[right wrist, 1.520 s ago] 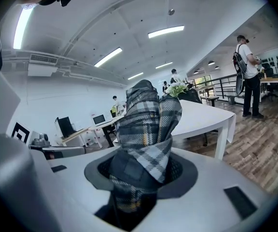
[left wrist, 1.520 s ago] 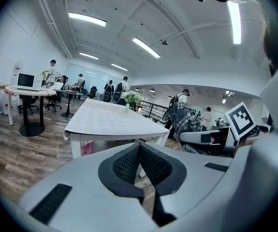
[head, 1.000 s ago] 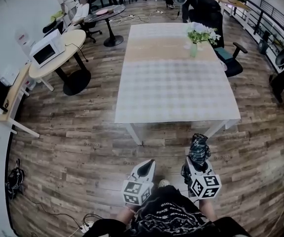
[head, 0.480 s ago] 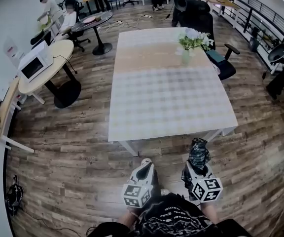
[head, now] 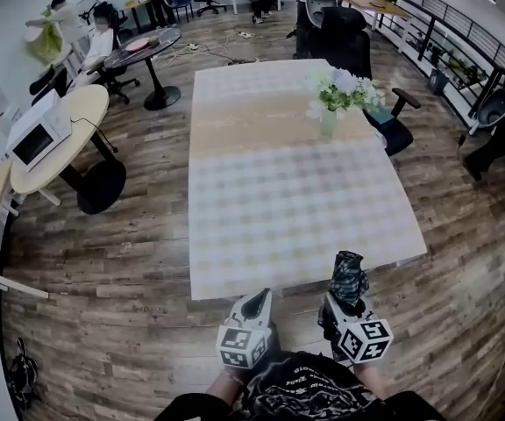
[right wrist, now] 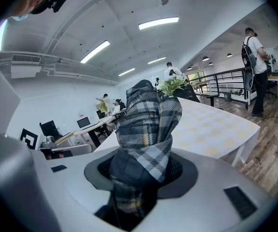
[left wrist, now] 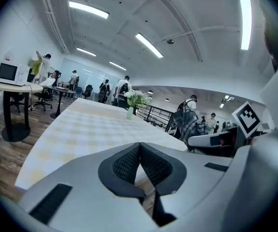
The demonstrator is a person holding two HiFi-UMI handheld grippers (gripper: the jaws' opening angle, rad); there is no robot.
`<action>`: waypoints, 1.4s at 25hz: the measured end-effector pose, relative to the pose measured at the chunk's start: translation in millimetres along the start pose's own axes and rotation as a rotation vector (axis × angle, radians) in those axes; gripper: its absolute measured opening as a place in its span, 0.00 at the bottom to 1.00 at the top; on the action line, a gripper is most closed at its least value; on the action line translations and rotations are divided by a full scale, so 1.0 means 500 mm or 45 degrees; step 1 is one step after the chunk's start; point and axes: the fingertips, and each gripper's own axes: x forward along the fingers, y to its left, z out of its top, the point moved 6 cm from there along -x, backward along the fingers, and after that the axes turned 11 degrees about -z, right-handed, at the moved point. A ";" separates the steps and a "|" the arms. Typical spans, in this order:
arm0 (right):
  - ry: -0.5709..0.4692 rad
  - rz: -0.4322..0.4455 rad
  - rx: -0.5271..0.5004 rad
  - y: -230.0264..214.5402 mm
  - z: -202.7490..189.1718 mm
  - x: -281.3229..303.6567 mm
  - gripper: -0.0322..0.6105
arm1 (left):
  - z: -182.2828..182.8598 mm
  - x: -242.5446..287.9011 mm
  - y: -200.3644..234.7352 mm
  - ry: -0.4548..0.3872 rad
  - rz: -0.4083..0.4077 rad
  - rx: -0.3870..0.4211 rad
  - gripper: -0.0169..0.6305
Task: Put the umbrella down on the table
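Broad open table point(head: 279, 209) ahead; flower vase point(head: 328, 123) stands far back.

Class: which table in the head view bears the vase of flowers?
The large rectangular checked table, bearing the vase; the two round tables to its left have none.

- left gripper point(head: 259, 300): held low, just ahead of the torso, pointing forward and slightly down; jaws together, nothing between them.
- right gripper point(head: 347, 303): level with the left and near it, same heading; jaws clamped on the folded plaid umbrella point(head: 350, 274), which sticks out past the tips.
- forearms tucked close to the body, hands mostly hidden behind the grippers.
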 end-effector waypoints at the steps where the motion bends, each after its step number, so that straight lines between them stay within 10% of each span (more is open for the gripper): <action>1: -0.002 -0.006 -0.002 0.008 0.008 0.019 0.35 | 0.010 0.008 0.019 -0.003 -0.006 0.011 0.05; 20: 0.020 -0.098 -0.032 0.090 0.087 0.231 0.35 | 0.134 0.123 0.225 0.059 -0.111 0.099 0.05; 35: 0.097 -0.013 -0.132 0.053 0.212 0.365 0.35 | 0.196 0.164 0.253 0.034 0.042 0.096 0.05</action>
